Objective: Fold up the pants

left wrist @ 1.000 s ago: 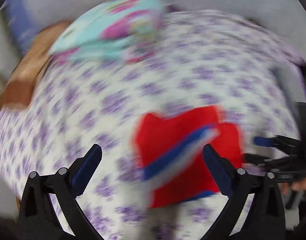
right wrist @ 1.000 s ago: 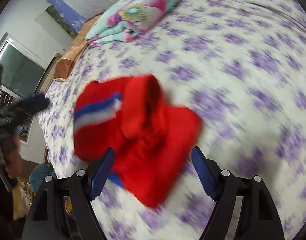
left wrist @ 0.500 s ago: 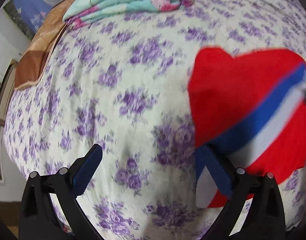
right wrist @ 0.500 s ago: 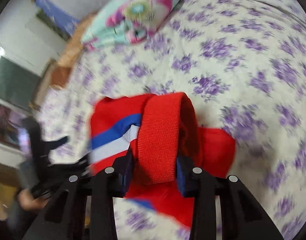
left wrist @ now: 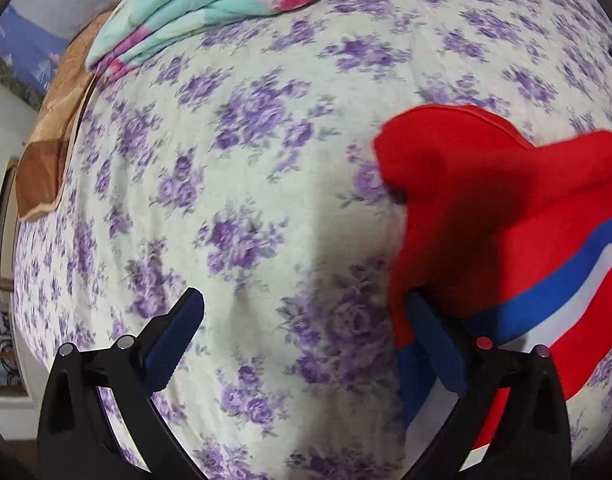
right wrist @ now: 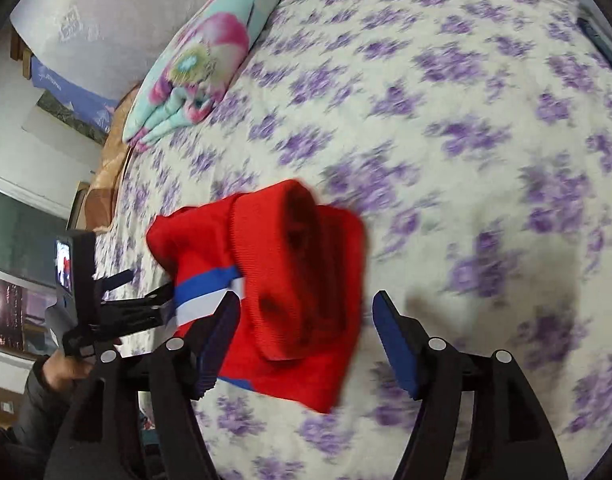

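Presently, the red pants (right wrist: 290, 292) lie bunched on the floral bedsheet (right wrist: 445, 128), directly ahead of the right gripper (right wrist: 306, 312), whose jaws stand apart. Left gripper (left wrist: 306, 316) is spread wide too, the cloth overlapping its right finger (left wrist: 433, 344).

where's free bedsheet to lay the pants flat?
Free: the bedsheet right of the red pants, and between the pants and folded blanket. Crowded: near the left gripper, beside the pants' striped edge, and the blanket corner.
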